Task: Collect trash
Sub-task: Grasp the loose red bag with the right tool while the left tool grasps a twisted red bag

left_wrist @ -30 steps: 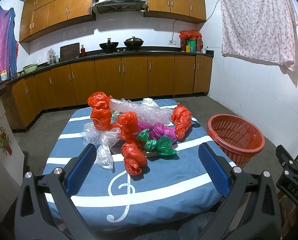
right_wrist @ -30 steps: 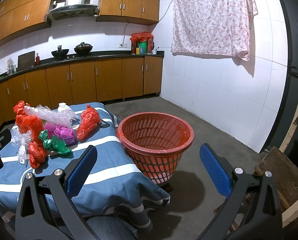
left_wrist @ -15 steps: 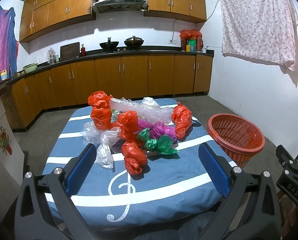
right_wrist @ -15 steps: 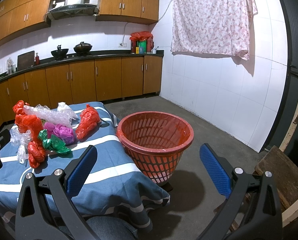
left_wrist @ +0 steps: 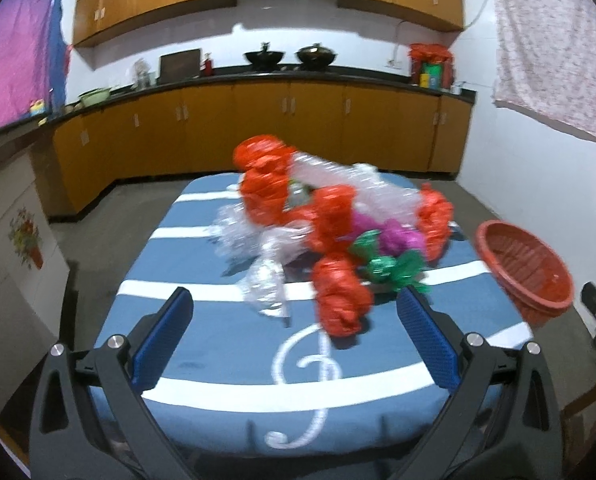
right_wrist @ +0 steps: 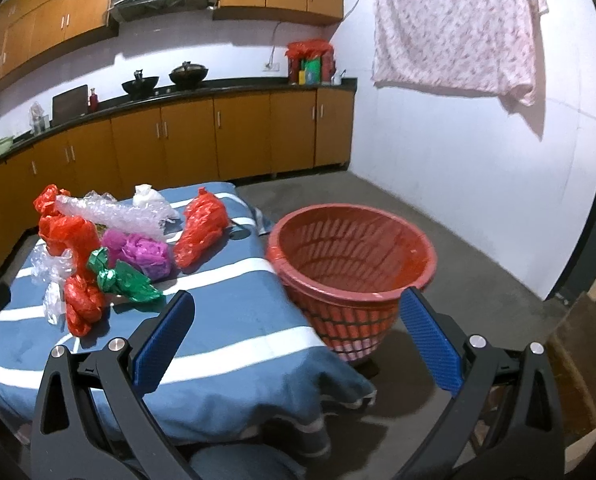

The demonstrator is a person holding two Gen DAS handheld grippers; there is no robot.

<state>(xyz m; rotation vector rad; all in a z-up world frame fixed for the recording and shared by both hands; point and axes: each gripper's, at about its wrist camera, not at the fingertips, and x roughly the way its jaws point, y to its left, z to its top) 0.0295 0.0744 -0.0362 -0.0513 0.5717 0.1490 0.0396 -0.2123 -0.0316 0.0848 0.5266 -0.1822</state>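
Two grippers are up in the air, and both have their blue fingers spread wide with nothing between them. The left gripper (left_wrist: 298, 340) points at a table with a blue and white striped cloth (left_wrist: 226, 360). A pile of crumpled plastic bags lies in the middle of the cloth. The closest one is a red bag (left_wrist: 340, 300), just past the fingertips. Beside it lie a green bag (left_wrist: 394, 268), a purple bag (left_wrist: 394, 236) and a clear bag (left_wrist: 266, 284). More red bags and a long clear wrap (right_wrist: 114, 214) sit farther back.

The right gripper (right_wrist: 298, 336) hangs over the near corner of the table. A red basket (right_wrist: 350, 264) stands on the floor, right next to the table. It looks empty inside. All the bags are on the cloth.
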